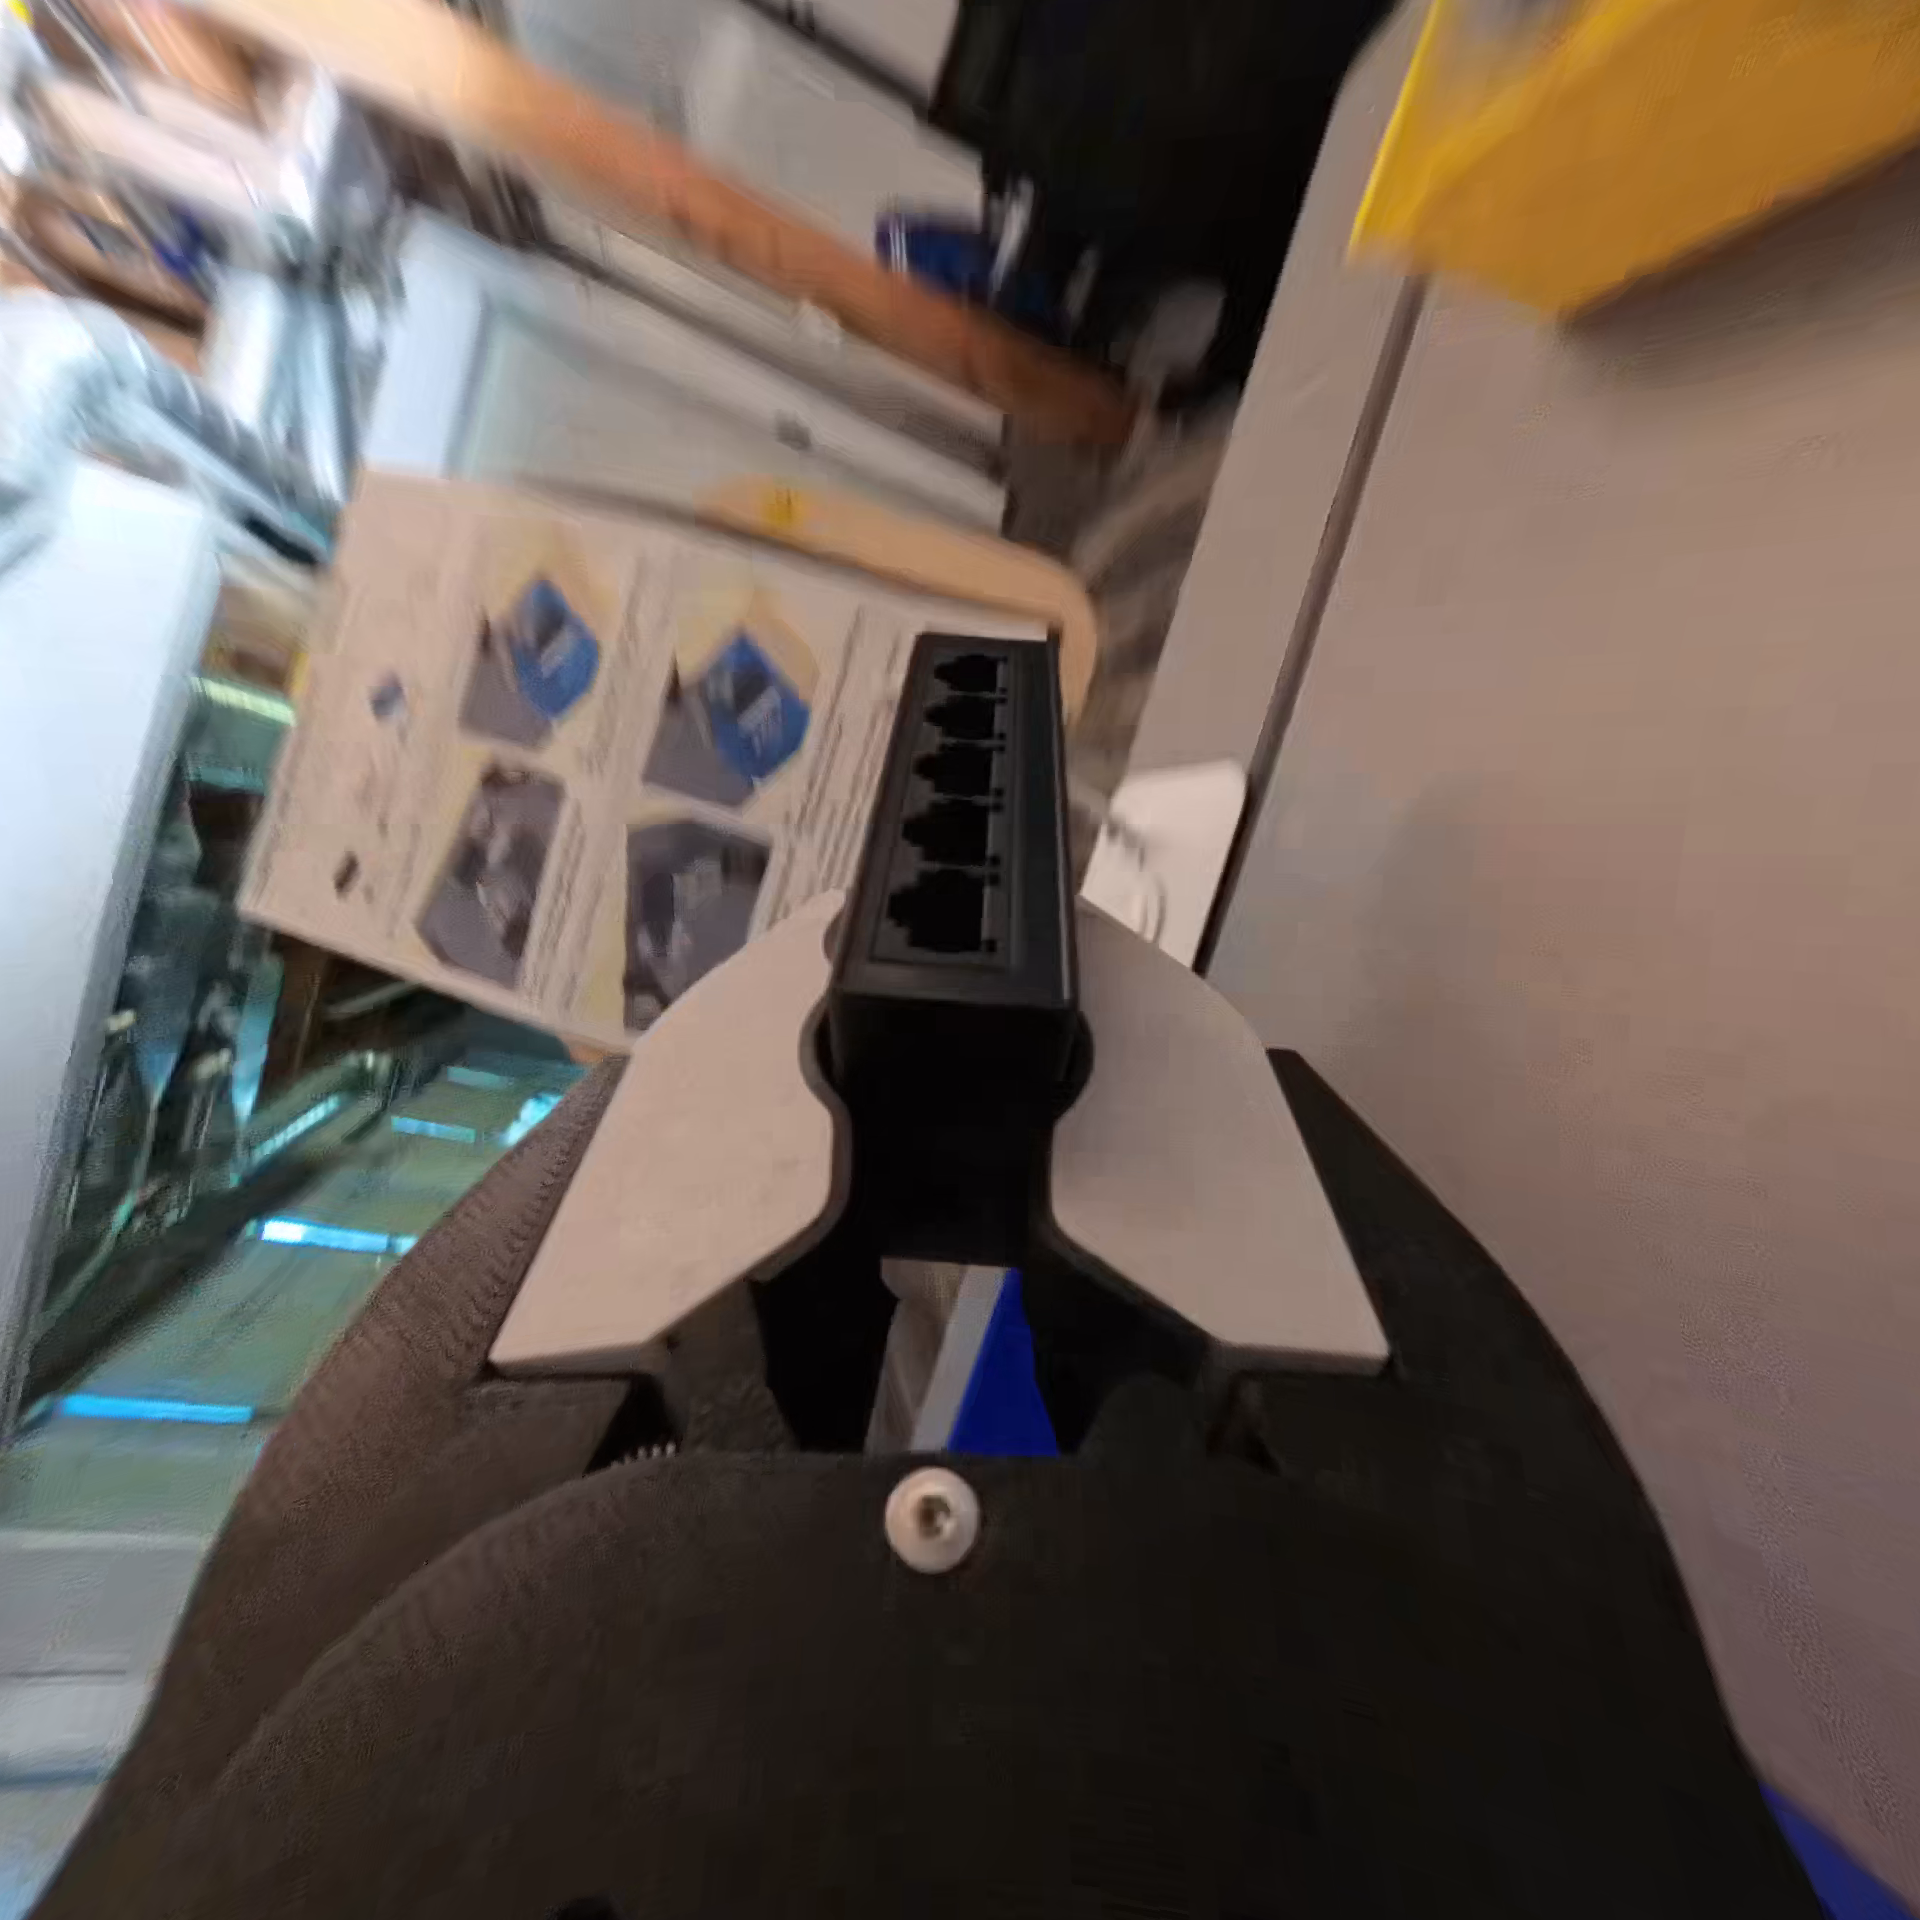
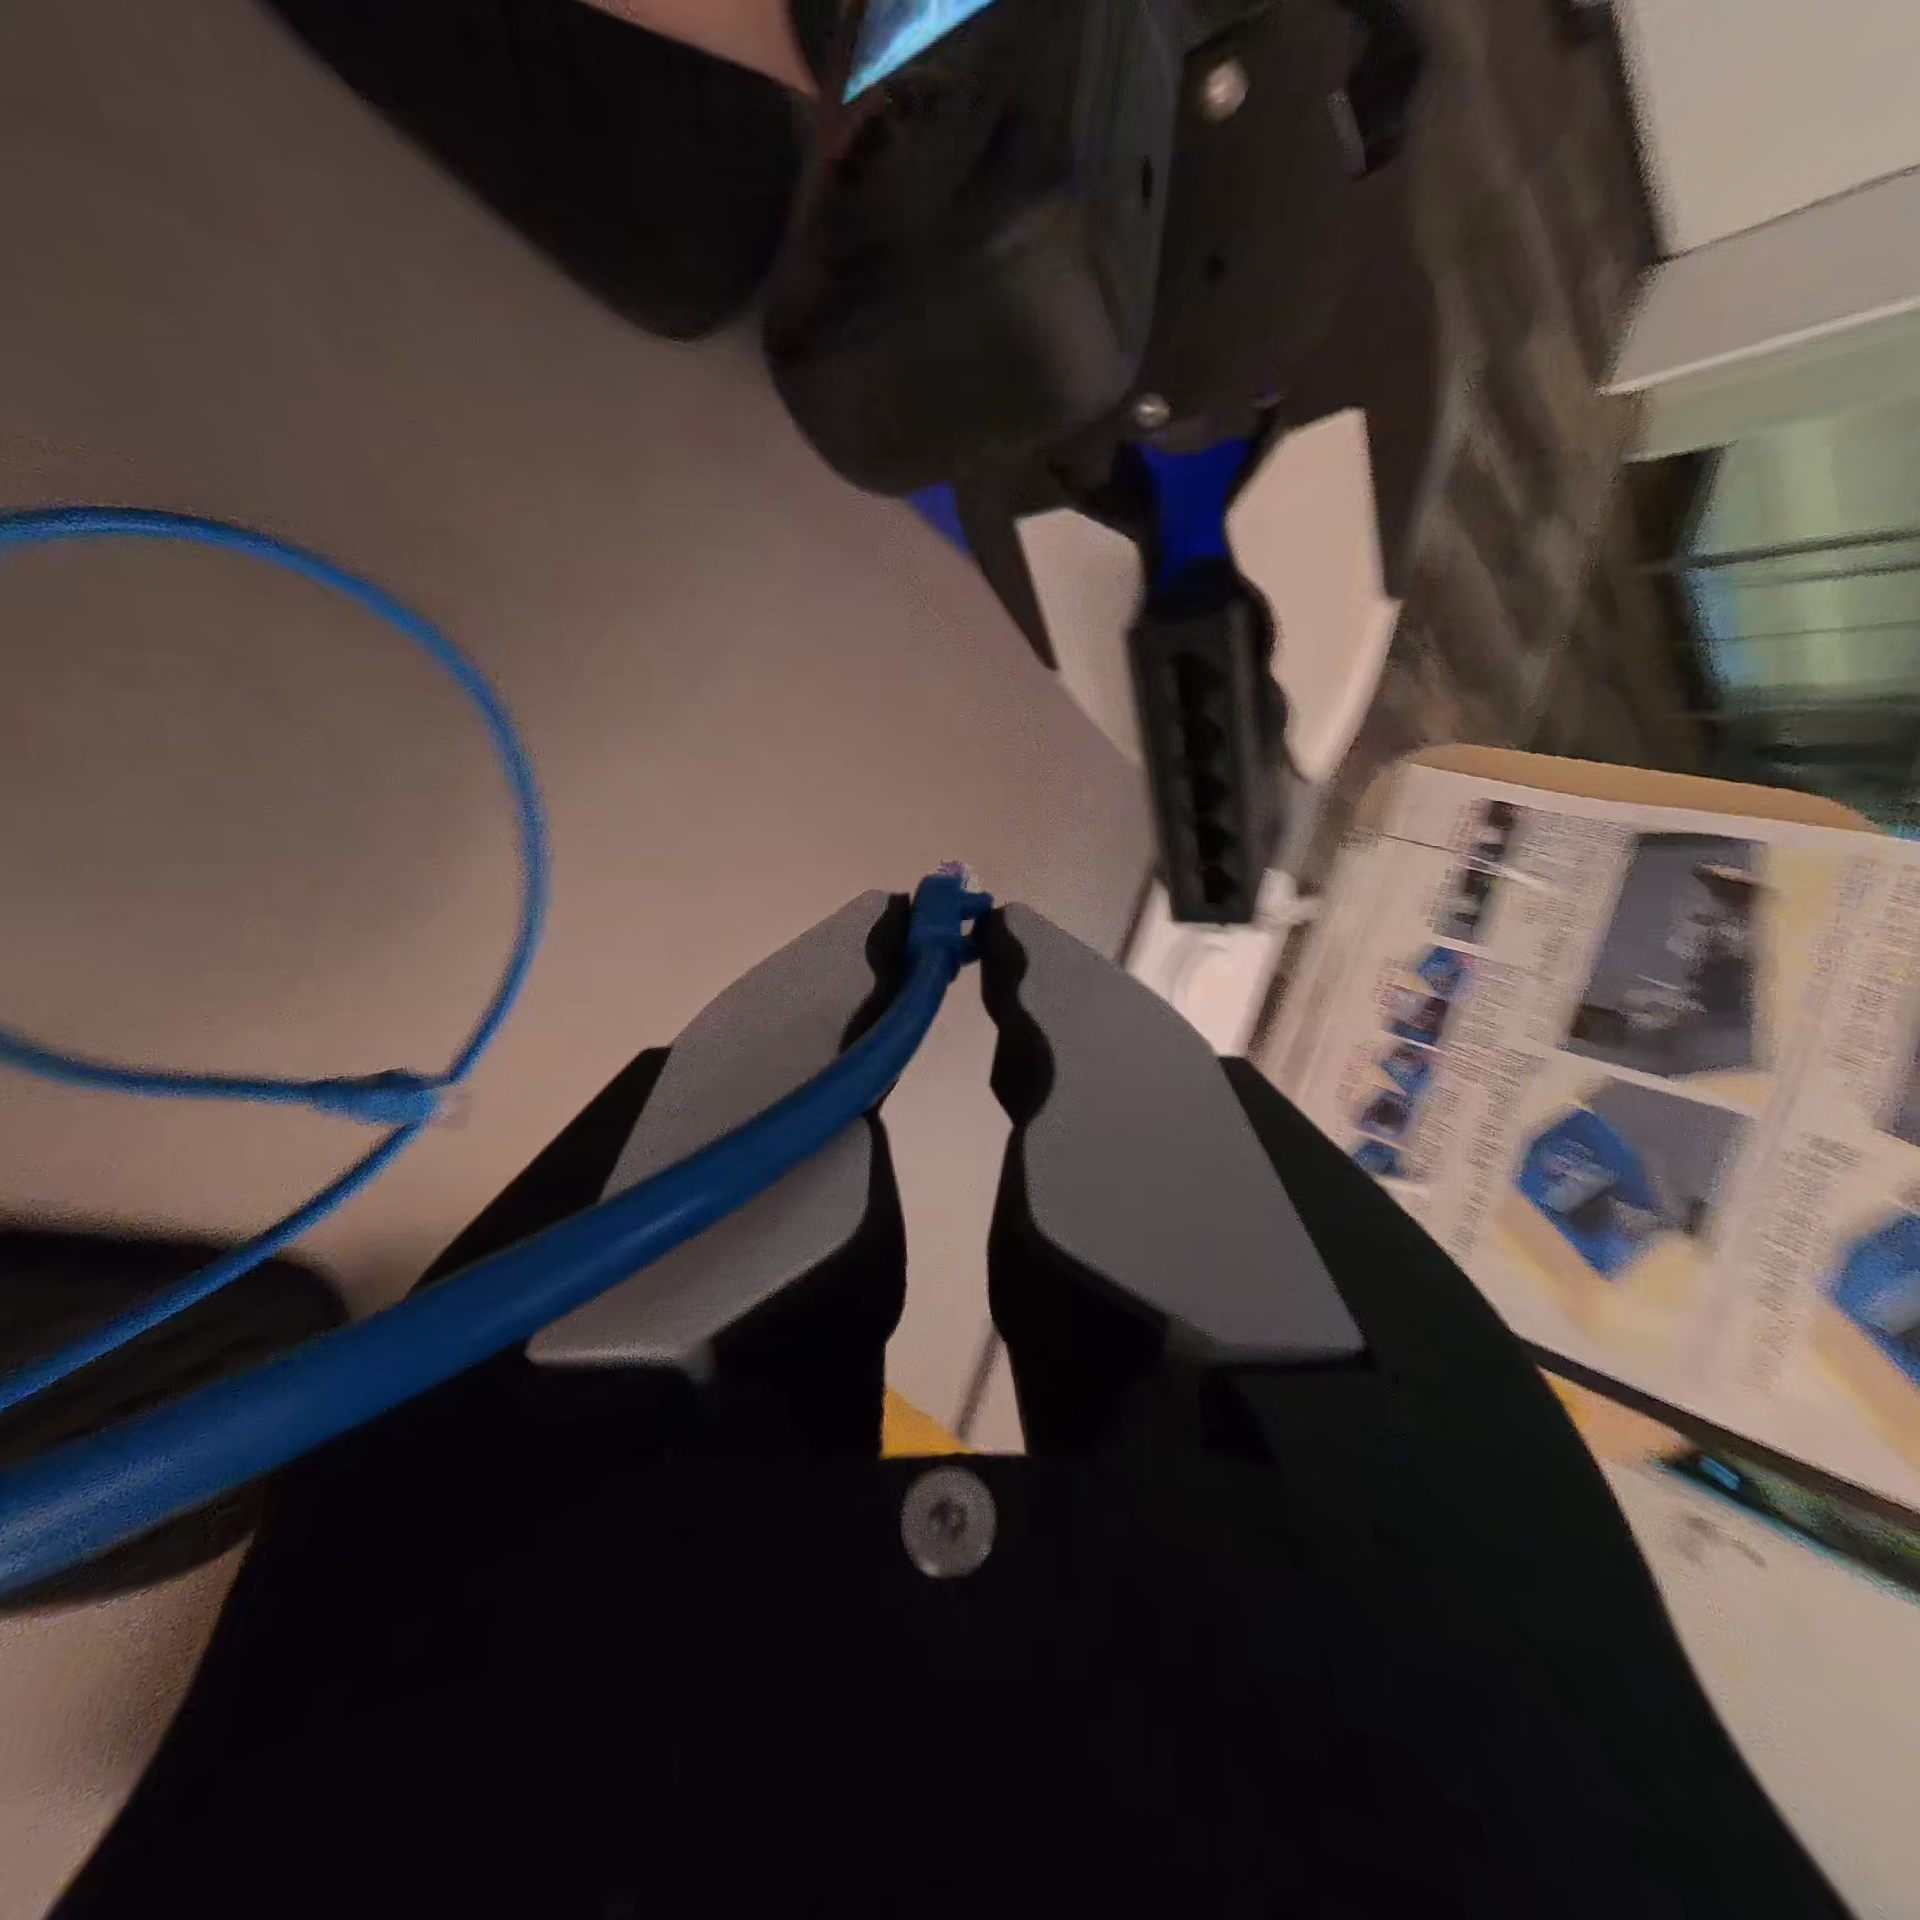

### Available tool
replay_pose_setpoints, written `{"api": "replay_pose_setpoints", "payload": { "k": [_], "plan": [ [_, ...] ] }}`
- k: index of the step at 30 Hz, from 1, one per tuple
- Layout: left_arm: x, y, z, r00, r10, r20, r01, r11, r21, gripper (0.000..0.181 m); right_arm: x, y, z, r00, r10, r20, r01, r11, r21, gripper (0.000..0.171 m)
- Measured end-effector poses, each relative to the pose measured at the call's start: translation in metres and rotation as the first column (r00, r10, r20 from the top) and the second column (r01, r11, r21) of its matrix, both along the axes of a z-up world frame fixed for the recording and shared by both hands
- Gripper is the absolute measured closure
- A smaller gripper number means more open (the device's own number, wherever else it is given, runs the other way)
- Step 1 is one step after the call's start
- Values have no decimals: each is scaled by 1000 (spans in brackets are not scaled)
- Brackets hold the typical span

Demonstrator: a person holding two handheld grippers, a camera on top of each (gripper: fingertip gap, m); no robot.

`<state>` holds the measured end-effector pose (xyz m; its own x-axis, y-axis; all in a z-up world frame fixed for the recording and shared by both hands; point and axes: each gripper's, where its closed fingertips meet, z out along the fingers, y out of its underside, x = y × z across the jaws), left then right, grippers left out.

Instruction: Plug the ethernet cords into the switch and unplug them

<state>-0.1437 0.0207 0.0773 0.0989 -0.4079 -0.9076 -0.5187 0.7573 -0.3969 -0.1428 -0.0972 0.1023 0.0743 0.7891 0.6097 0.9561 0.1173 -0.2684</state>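
My left gripper (image 1: 954, 971) is shut on a black ethernet switch (image 1: 961, 831) and holds it up off the table, its row of several empty ports facing the camera. My right gripper (image 2: 948, 925) is shut on the plug end of a blue ethernet cord (image 2: 727, 1174); the clear plug tip sticks out past the fingertips. The cord trails left over my left finger. The switch (image 2: 1205, 769) also shows in the right wrist view, held by the left gripper (image 2: 1195, 561), a short way ahead and right of the plug. A second blue cord (image 2: 499, 727) loops on the table, its plug (image 2: 416, 1099) free.
The grey table (image 2: 312, 468) lies under both grippers. A cardboard box with printed pictures (image 1: 540, 748) stands beyond the switch, and shows at the right in the right wrist view (image 2: 1621, 1091). A yellow object (image 1: 1621, 135) is at the upper right. Shelving fills the blurred background.
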Motion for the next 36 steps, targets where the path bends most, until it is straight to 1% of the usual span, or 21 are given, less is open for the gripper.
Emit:
{"api": "replay_pose_setpoints", "payload": {
  "k": [1,2,3,4,5,7,9,11,13,16,19,21,22,24,27,30,33,36],
  "plan": [
    [-1,-4,1,997,-67,32,69,996,-60,151,4,6,6,1000,-8,23,6,996,90,156],
    [0,-22,12,979,-173,111,186,974,-125,152,6,5,8,1000,-8,25,5,993,121,156],
    [-2,-37,25,958,-227,174,254,955,-154,151,4,3,12,1000,-3,-5,3,991,137,156],
    [-3,-44,32,948,-245,200,278,947,-158,151,3,0,15,1000,2,-24,2,987,159,156],
    [-5,-45,34,949,-240,203,273,950,-151,151,5,-1,17,999,-13,-29,18,984,180,156],
    [-11,-32,36,963,-187,192,213,969,-124,151,20,-1,10,997,-74,-13,75,975,207,156],
    [-19,-24,40,967,-156,203,184,975,-127,151,59,6,3,975,-223,15,213,944,250,155],
    [-26,-23,48,959,-153,239,194,968,-157,151,102,7,9,929,-369,13,351,895,275,155],
    [-31,-24,56,951,-149,272,204,961,-186,151,138,1,30,870,-491,-45,485,836,258,156],
    [-36,-25,65,928,-158,337,248,937,-245,151,190,-16,84,753,-645,-129,654,713,253,155],
    [-40,-25,71,911,-157,381,285,909,-305,151,246,-38,140,619,-763,-189,779,565,271,156],
    [-41,-26,72,907,-167,386,306,893,-331,151,285,-54,162,536,-822,-192,830,473,294,156],
    [-41,-27,73,904,-177,389,317,888,-334,151,304,-62,167,487,-853,-187,856,423,298,155],
    [-43,-29,75,898,-183,401,329,883,-335,151,333,-76,163,411,-897,-162,887,353,296,155],
    [-44,-30,76,897,-183,402,332,879,-342,150,358,-85,144,357,-920,-163,910,303,282,156],
    [-44,-30,77,895,-181,409,336,875,-349,150,380,-89,114,296,-943,-150,933,252,257,156],
    [-44,-27,74,901,-172,399,325,877,-355,152,396,-91,80,249,-962,-111,952,222,212,155],
    [-43,-25,73,904,-164,394,318,874,-367,151,410,-95,47,203,-978,-41,962,192,197,155]
  ]
}}
